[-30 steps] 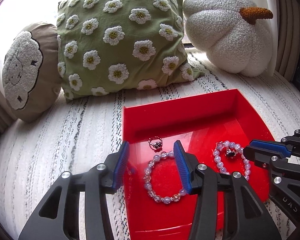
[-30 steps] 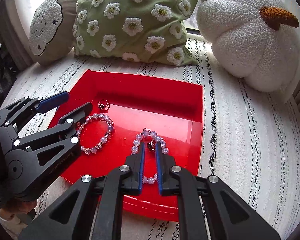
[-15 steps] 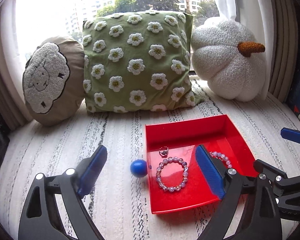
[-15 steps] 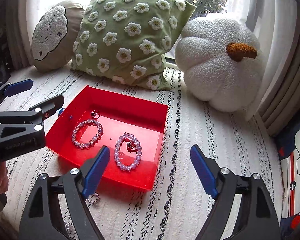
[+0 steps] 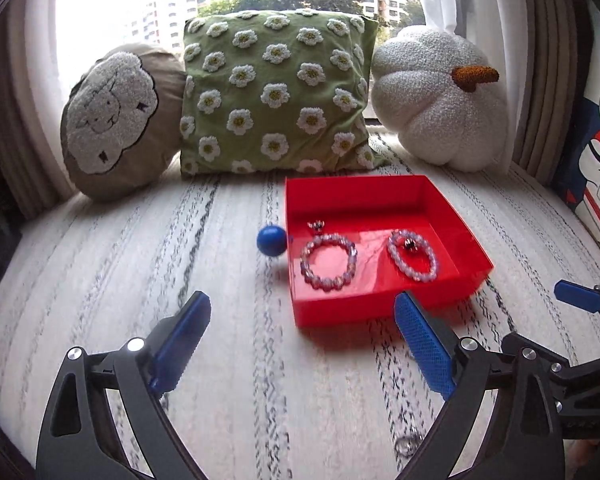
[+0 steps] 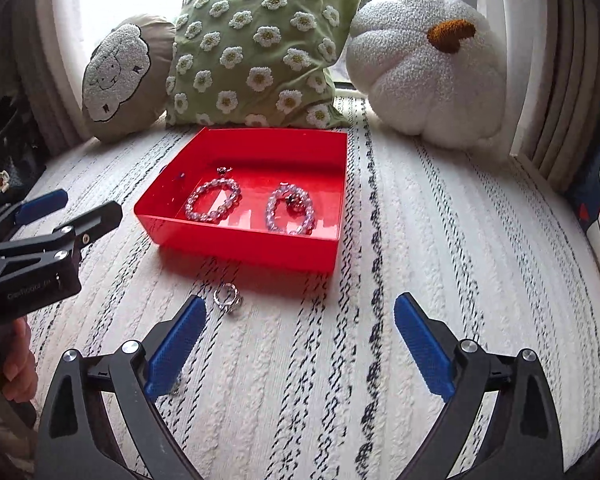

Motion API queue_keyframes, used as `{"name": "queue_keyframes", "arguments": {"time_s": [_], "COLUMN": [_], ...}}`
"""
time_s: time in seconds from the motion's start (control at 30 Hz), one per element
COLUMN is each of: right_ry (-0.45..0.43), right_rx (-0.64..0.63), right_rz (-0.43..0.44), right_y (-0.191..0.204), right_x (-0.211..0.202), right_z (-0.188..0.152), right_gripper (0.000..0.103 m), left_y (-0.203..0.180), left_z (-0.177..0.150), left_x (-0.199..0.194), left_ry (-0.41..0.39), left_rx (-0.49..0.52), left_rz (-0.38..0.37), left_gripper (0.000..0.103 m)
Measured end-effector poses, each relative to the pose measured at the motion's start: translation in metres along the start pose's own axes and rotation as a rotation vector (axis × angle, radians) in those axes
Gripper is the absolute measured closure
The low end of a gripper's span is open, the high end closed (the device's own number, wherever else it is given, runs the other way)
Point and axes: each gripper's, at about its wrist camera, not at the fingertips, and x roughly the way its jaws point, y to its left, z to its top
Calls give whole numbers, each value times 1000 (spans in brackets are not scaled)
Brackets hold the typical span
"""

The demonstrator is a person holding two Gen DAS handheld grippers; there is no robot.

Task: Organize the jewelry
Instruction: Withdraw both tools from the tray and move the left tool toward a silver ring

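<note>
Both grippers hang over the striped white cover (image 6: 440, 240) with nothing in them. The left gripper (image 5: 302, 344) has its blue pads spread wide, and the right gripper (image 6: 300, 344) is spread just as wide.

The red tray (image 6: 240, 244) sits around 12 o'clock from the right gripper, near the pillows. Inside it are two beaded bracelets lying flat side by side: the left bracelet (image 5: 329, 258) and the right bracelet (image 5: 412, 255). There's something small and dark inside the right one's loop, too tiny to make out. A small ring (image 5: 317, 225) sits at about 12 o'clock from the left bracelet, near the tray's far wall, pretty blurry.

Outside the tray, a silver ring (image 6: 227, 298) lies on the cover just in front of the near wall, roughly 11 o'clock from the right gripper. In the left wrist view it's mostly hidden behind that gripper's own finger. A blue ball (image 5: 272, 241) rests against the tray's left wall; the right wrist view barely shows it through the plastic.

Behind it all, a sheep pillow (image 5: 112, 120), a green daisy pillow (image 5: 276, 96) and a white pumpkin cushion (image 5: 436, 96) lean at the window.
</note>
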Motion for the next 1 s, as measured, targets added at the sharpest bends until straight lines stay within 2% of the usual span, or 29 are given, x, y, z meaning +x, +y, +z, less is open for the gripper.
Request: {"name": "queue_keyframes", "arguments": {"time_s": [0.17, 0.3, 0.73, 1.0], "right_ry": [36, 55, 27, 11], "right_rx": [53, 102, 121, 134], "right_rz": [28, 32, -4, -23], "right_y": [-1, -9, -20, -27], "right_x": [2, 4, -2, -6], "right_z": [-40, -60, -56, -54], "right_gripper": [10, 10, 10, 10], "left_y": [9, 11, -16, -45], "left_z": [-49, -66, -77, -87], "left_x": [-8, -8, -4, 7], "left_ry": [39, 59, 69, 93], "left_rx": [-67, -81, -16, 49], "left_rz": [-51, -61, -63, -27], "left_gripper": [14, 14, 14, 14]}}
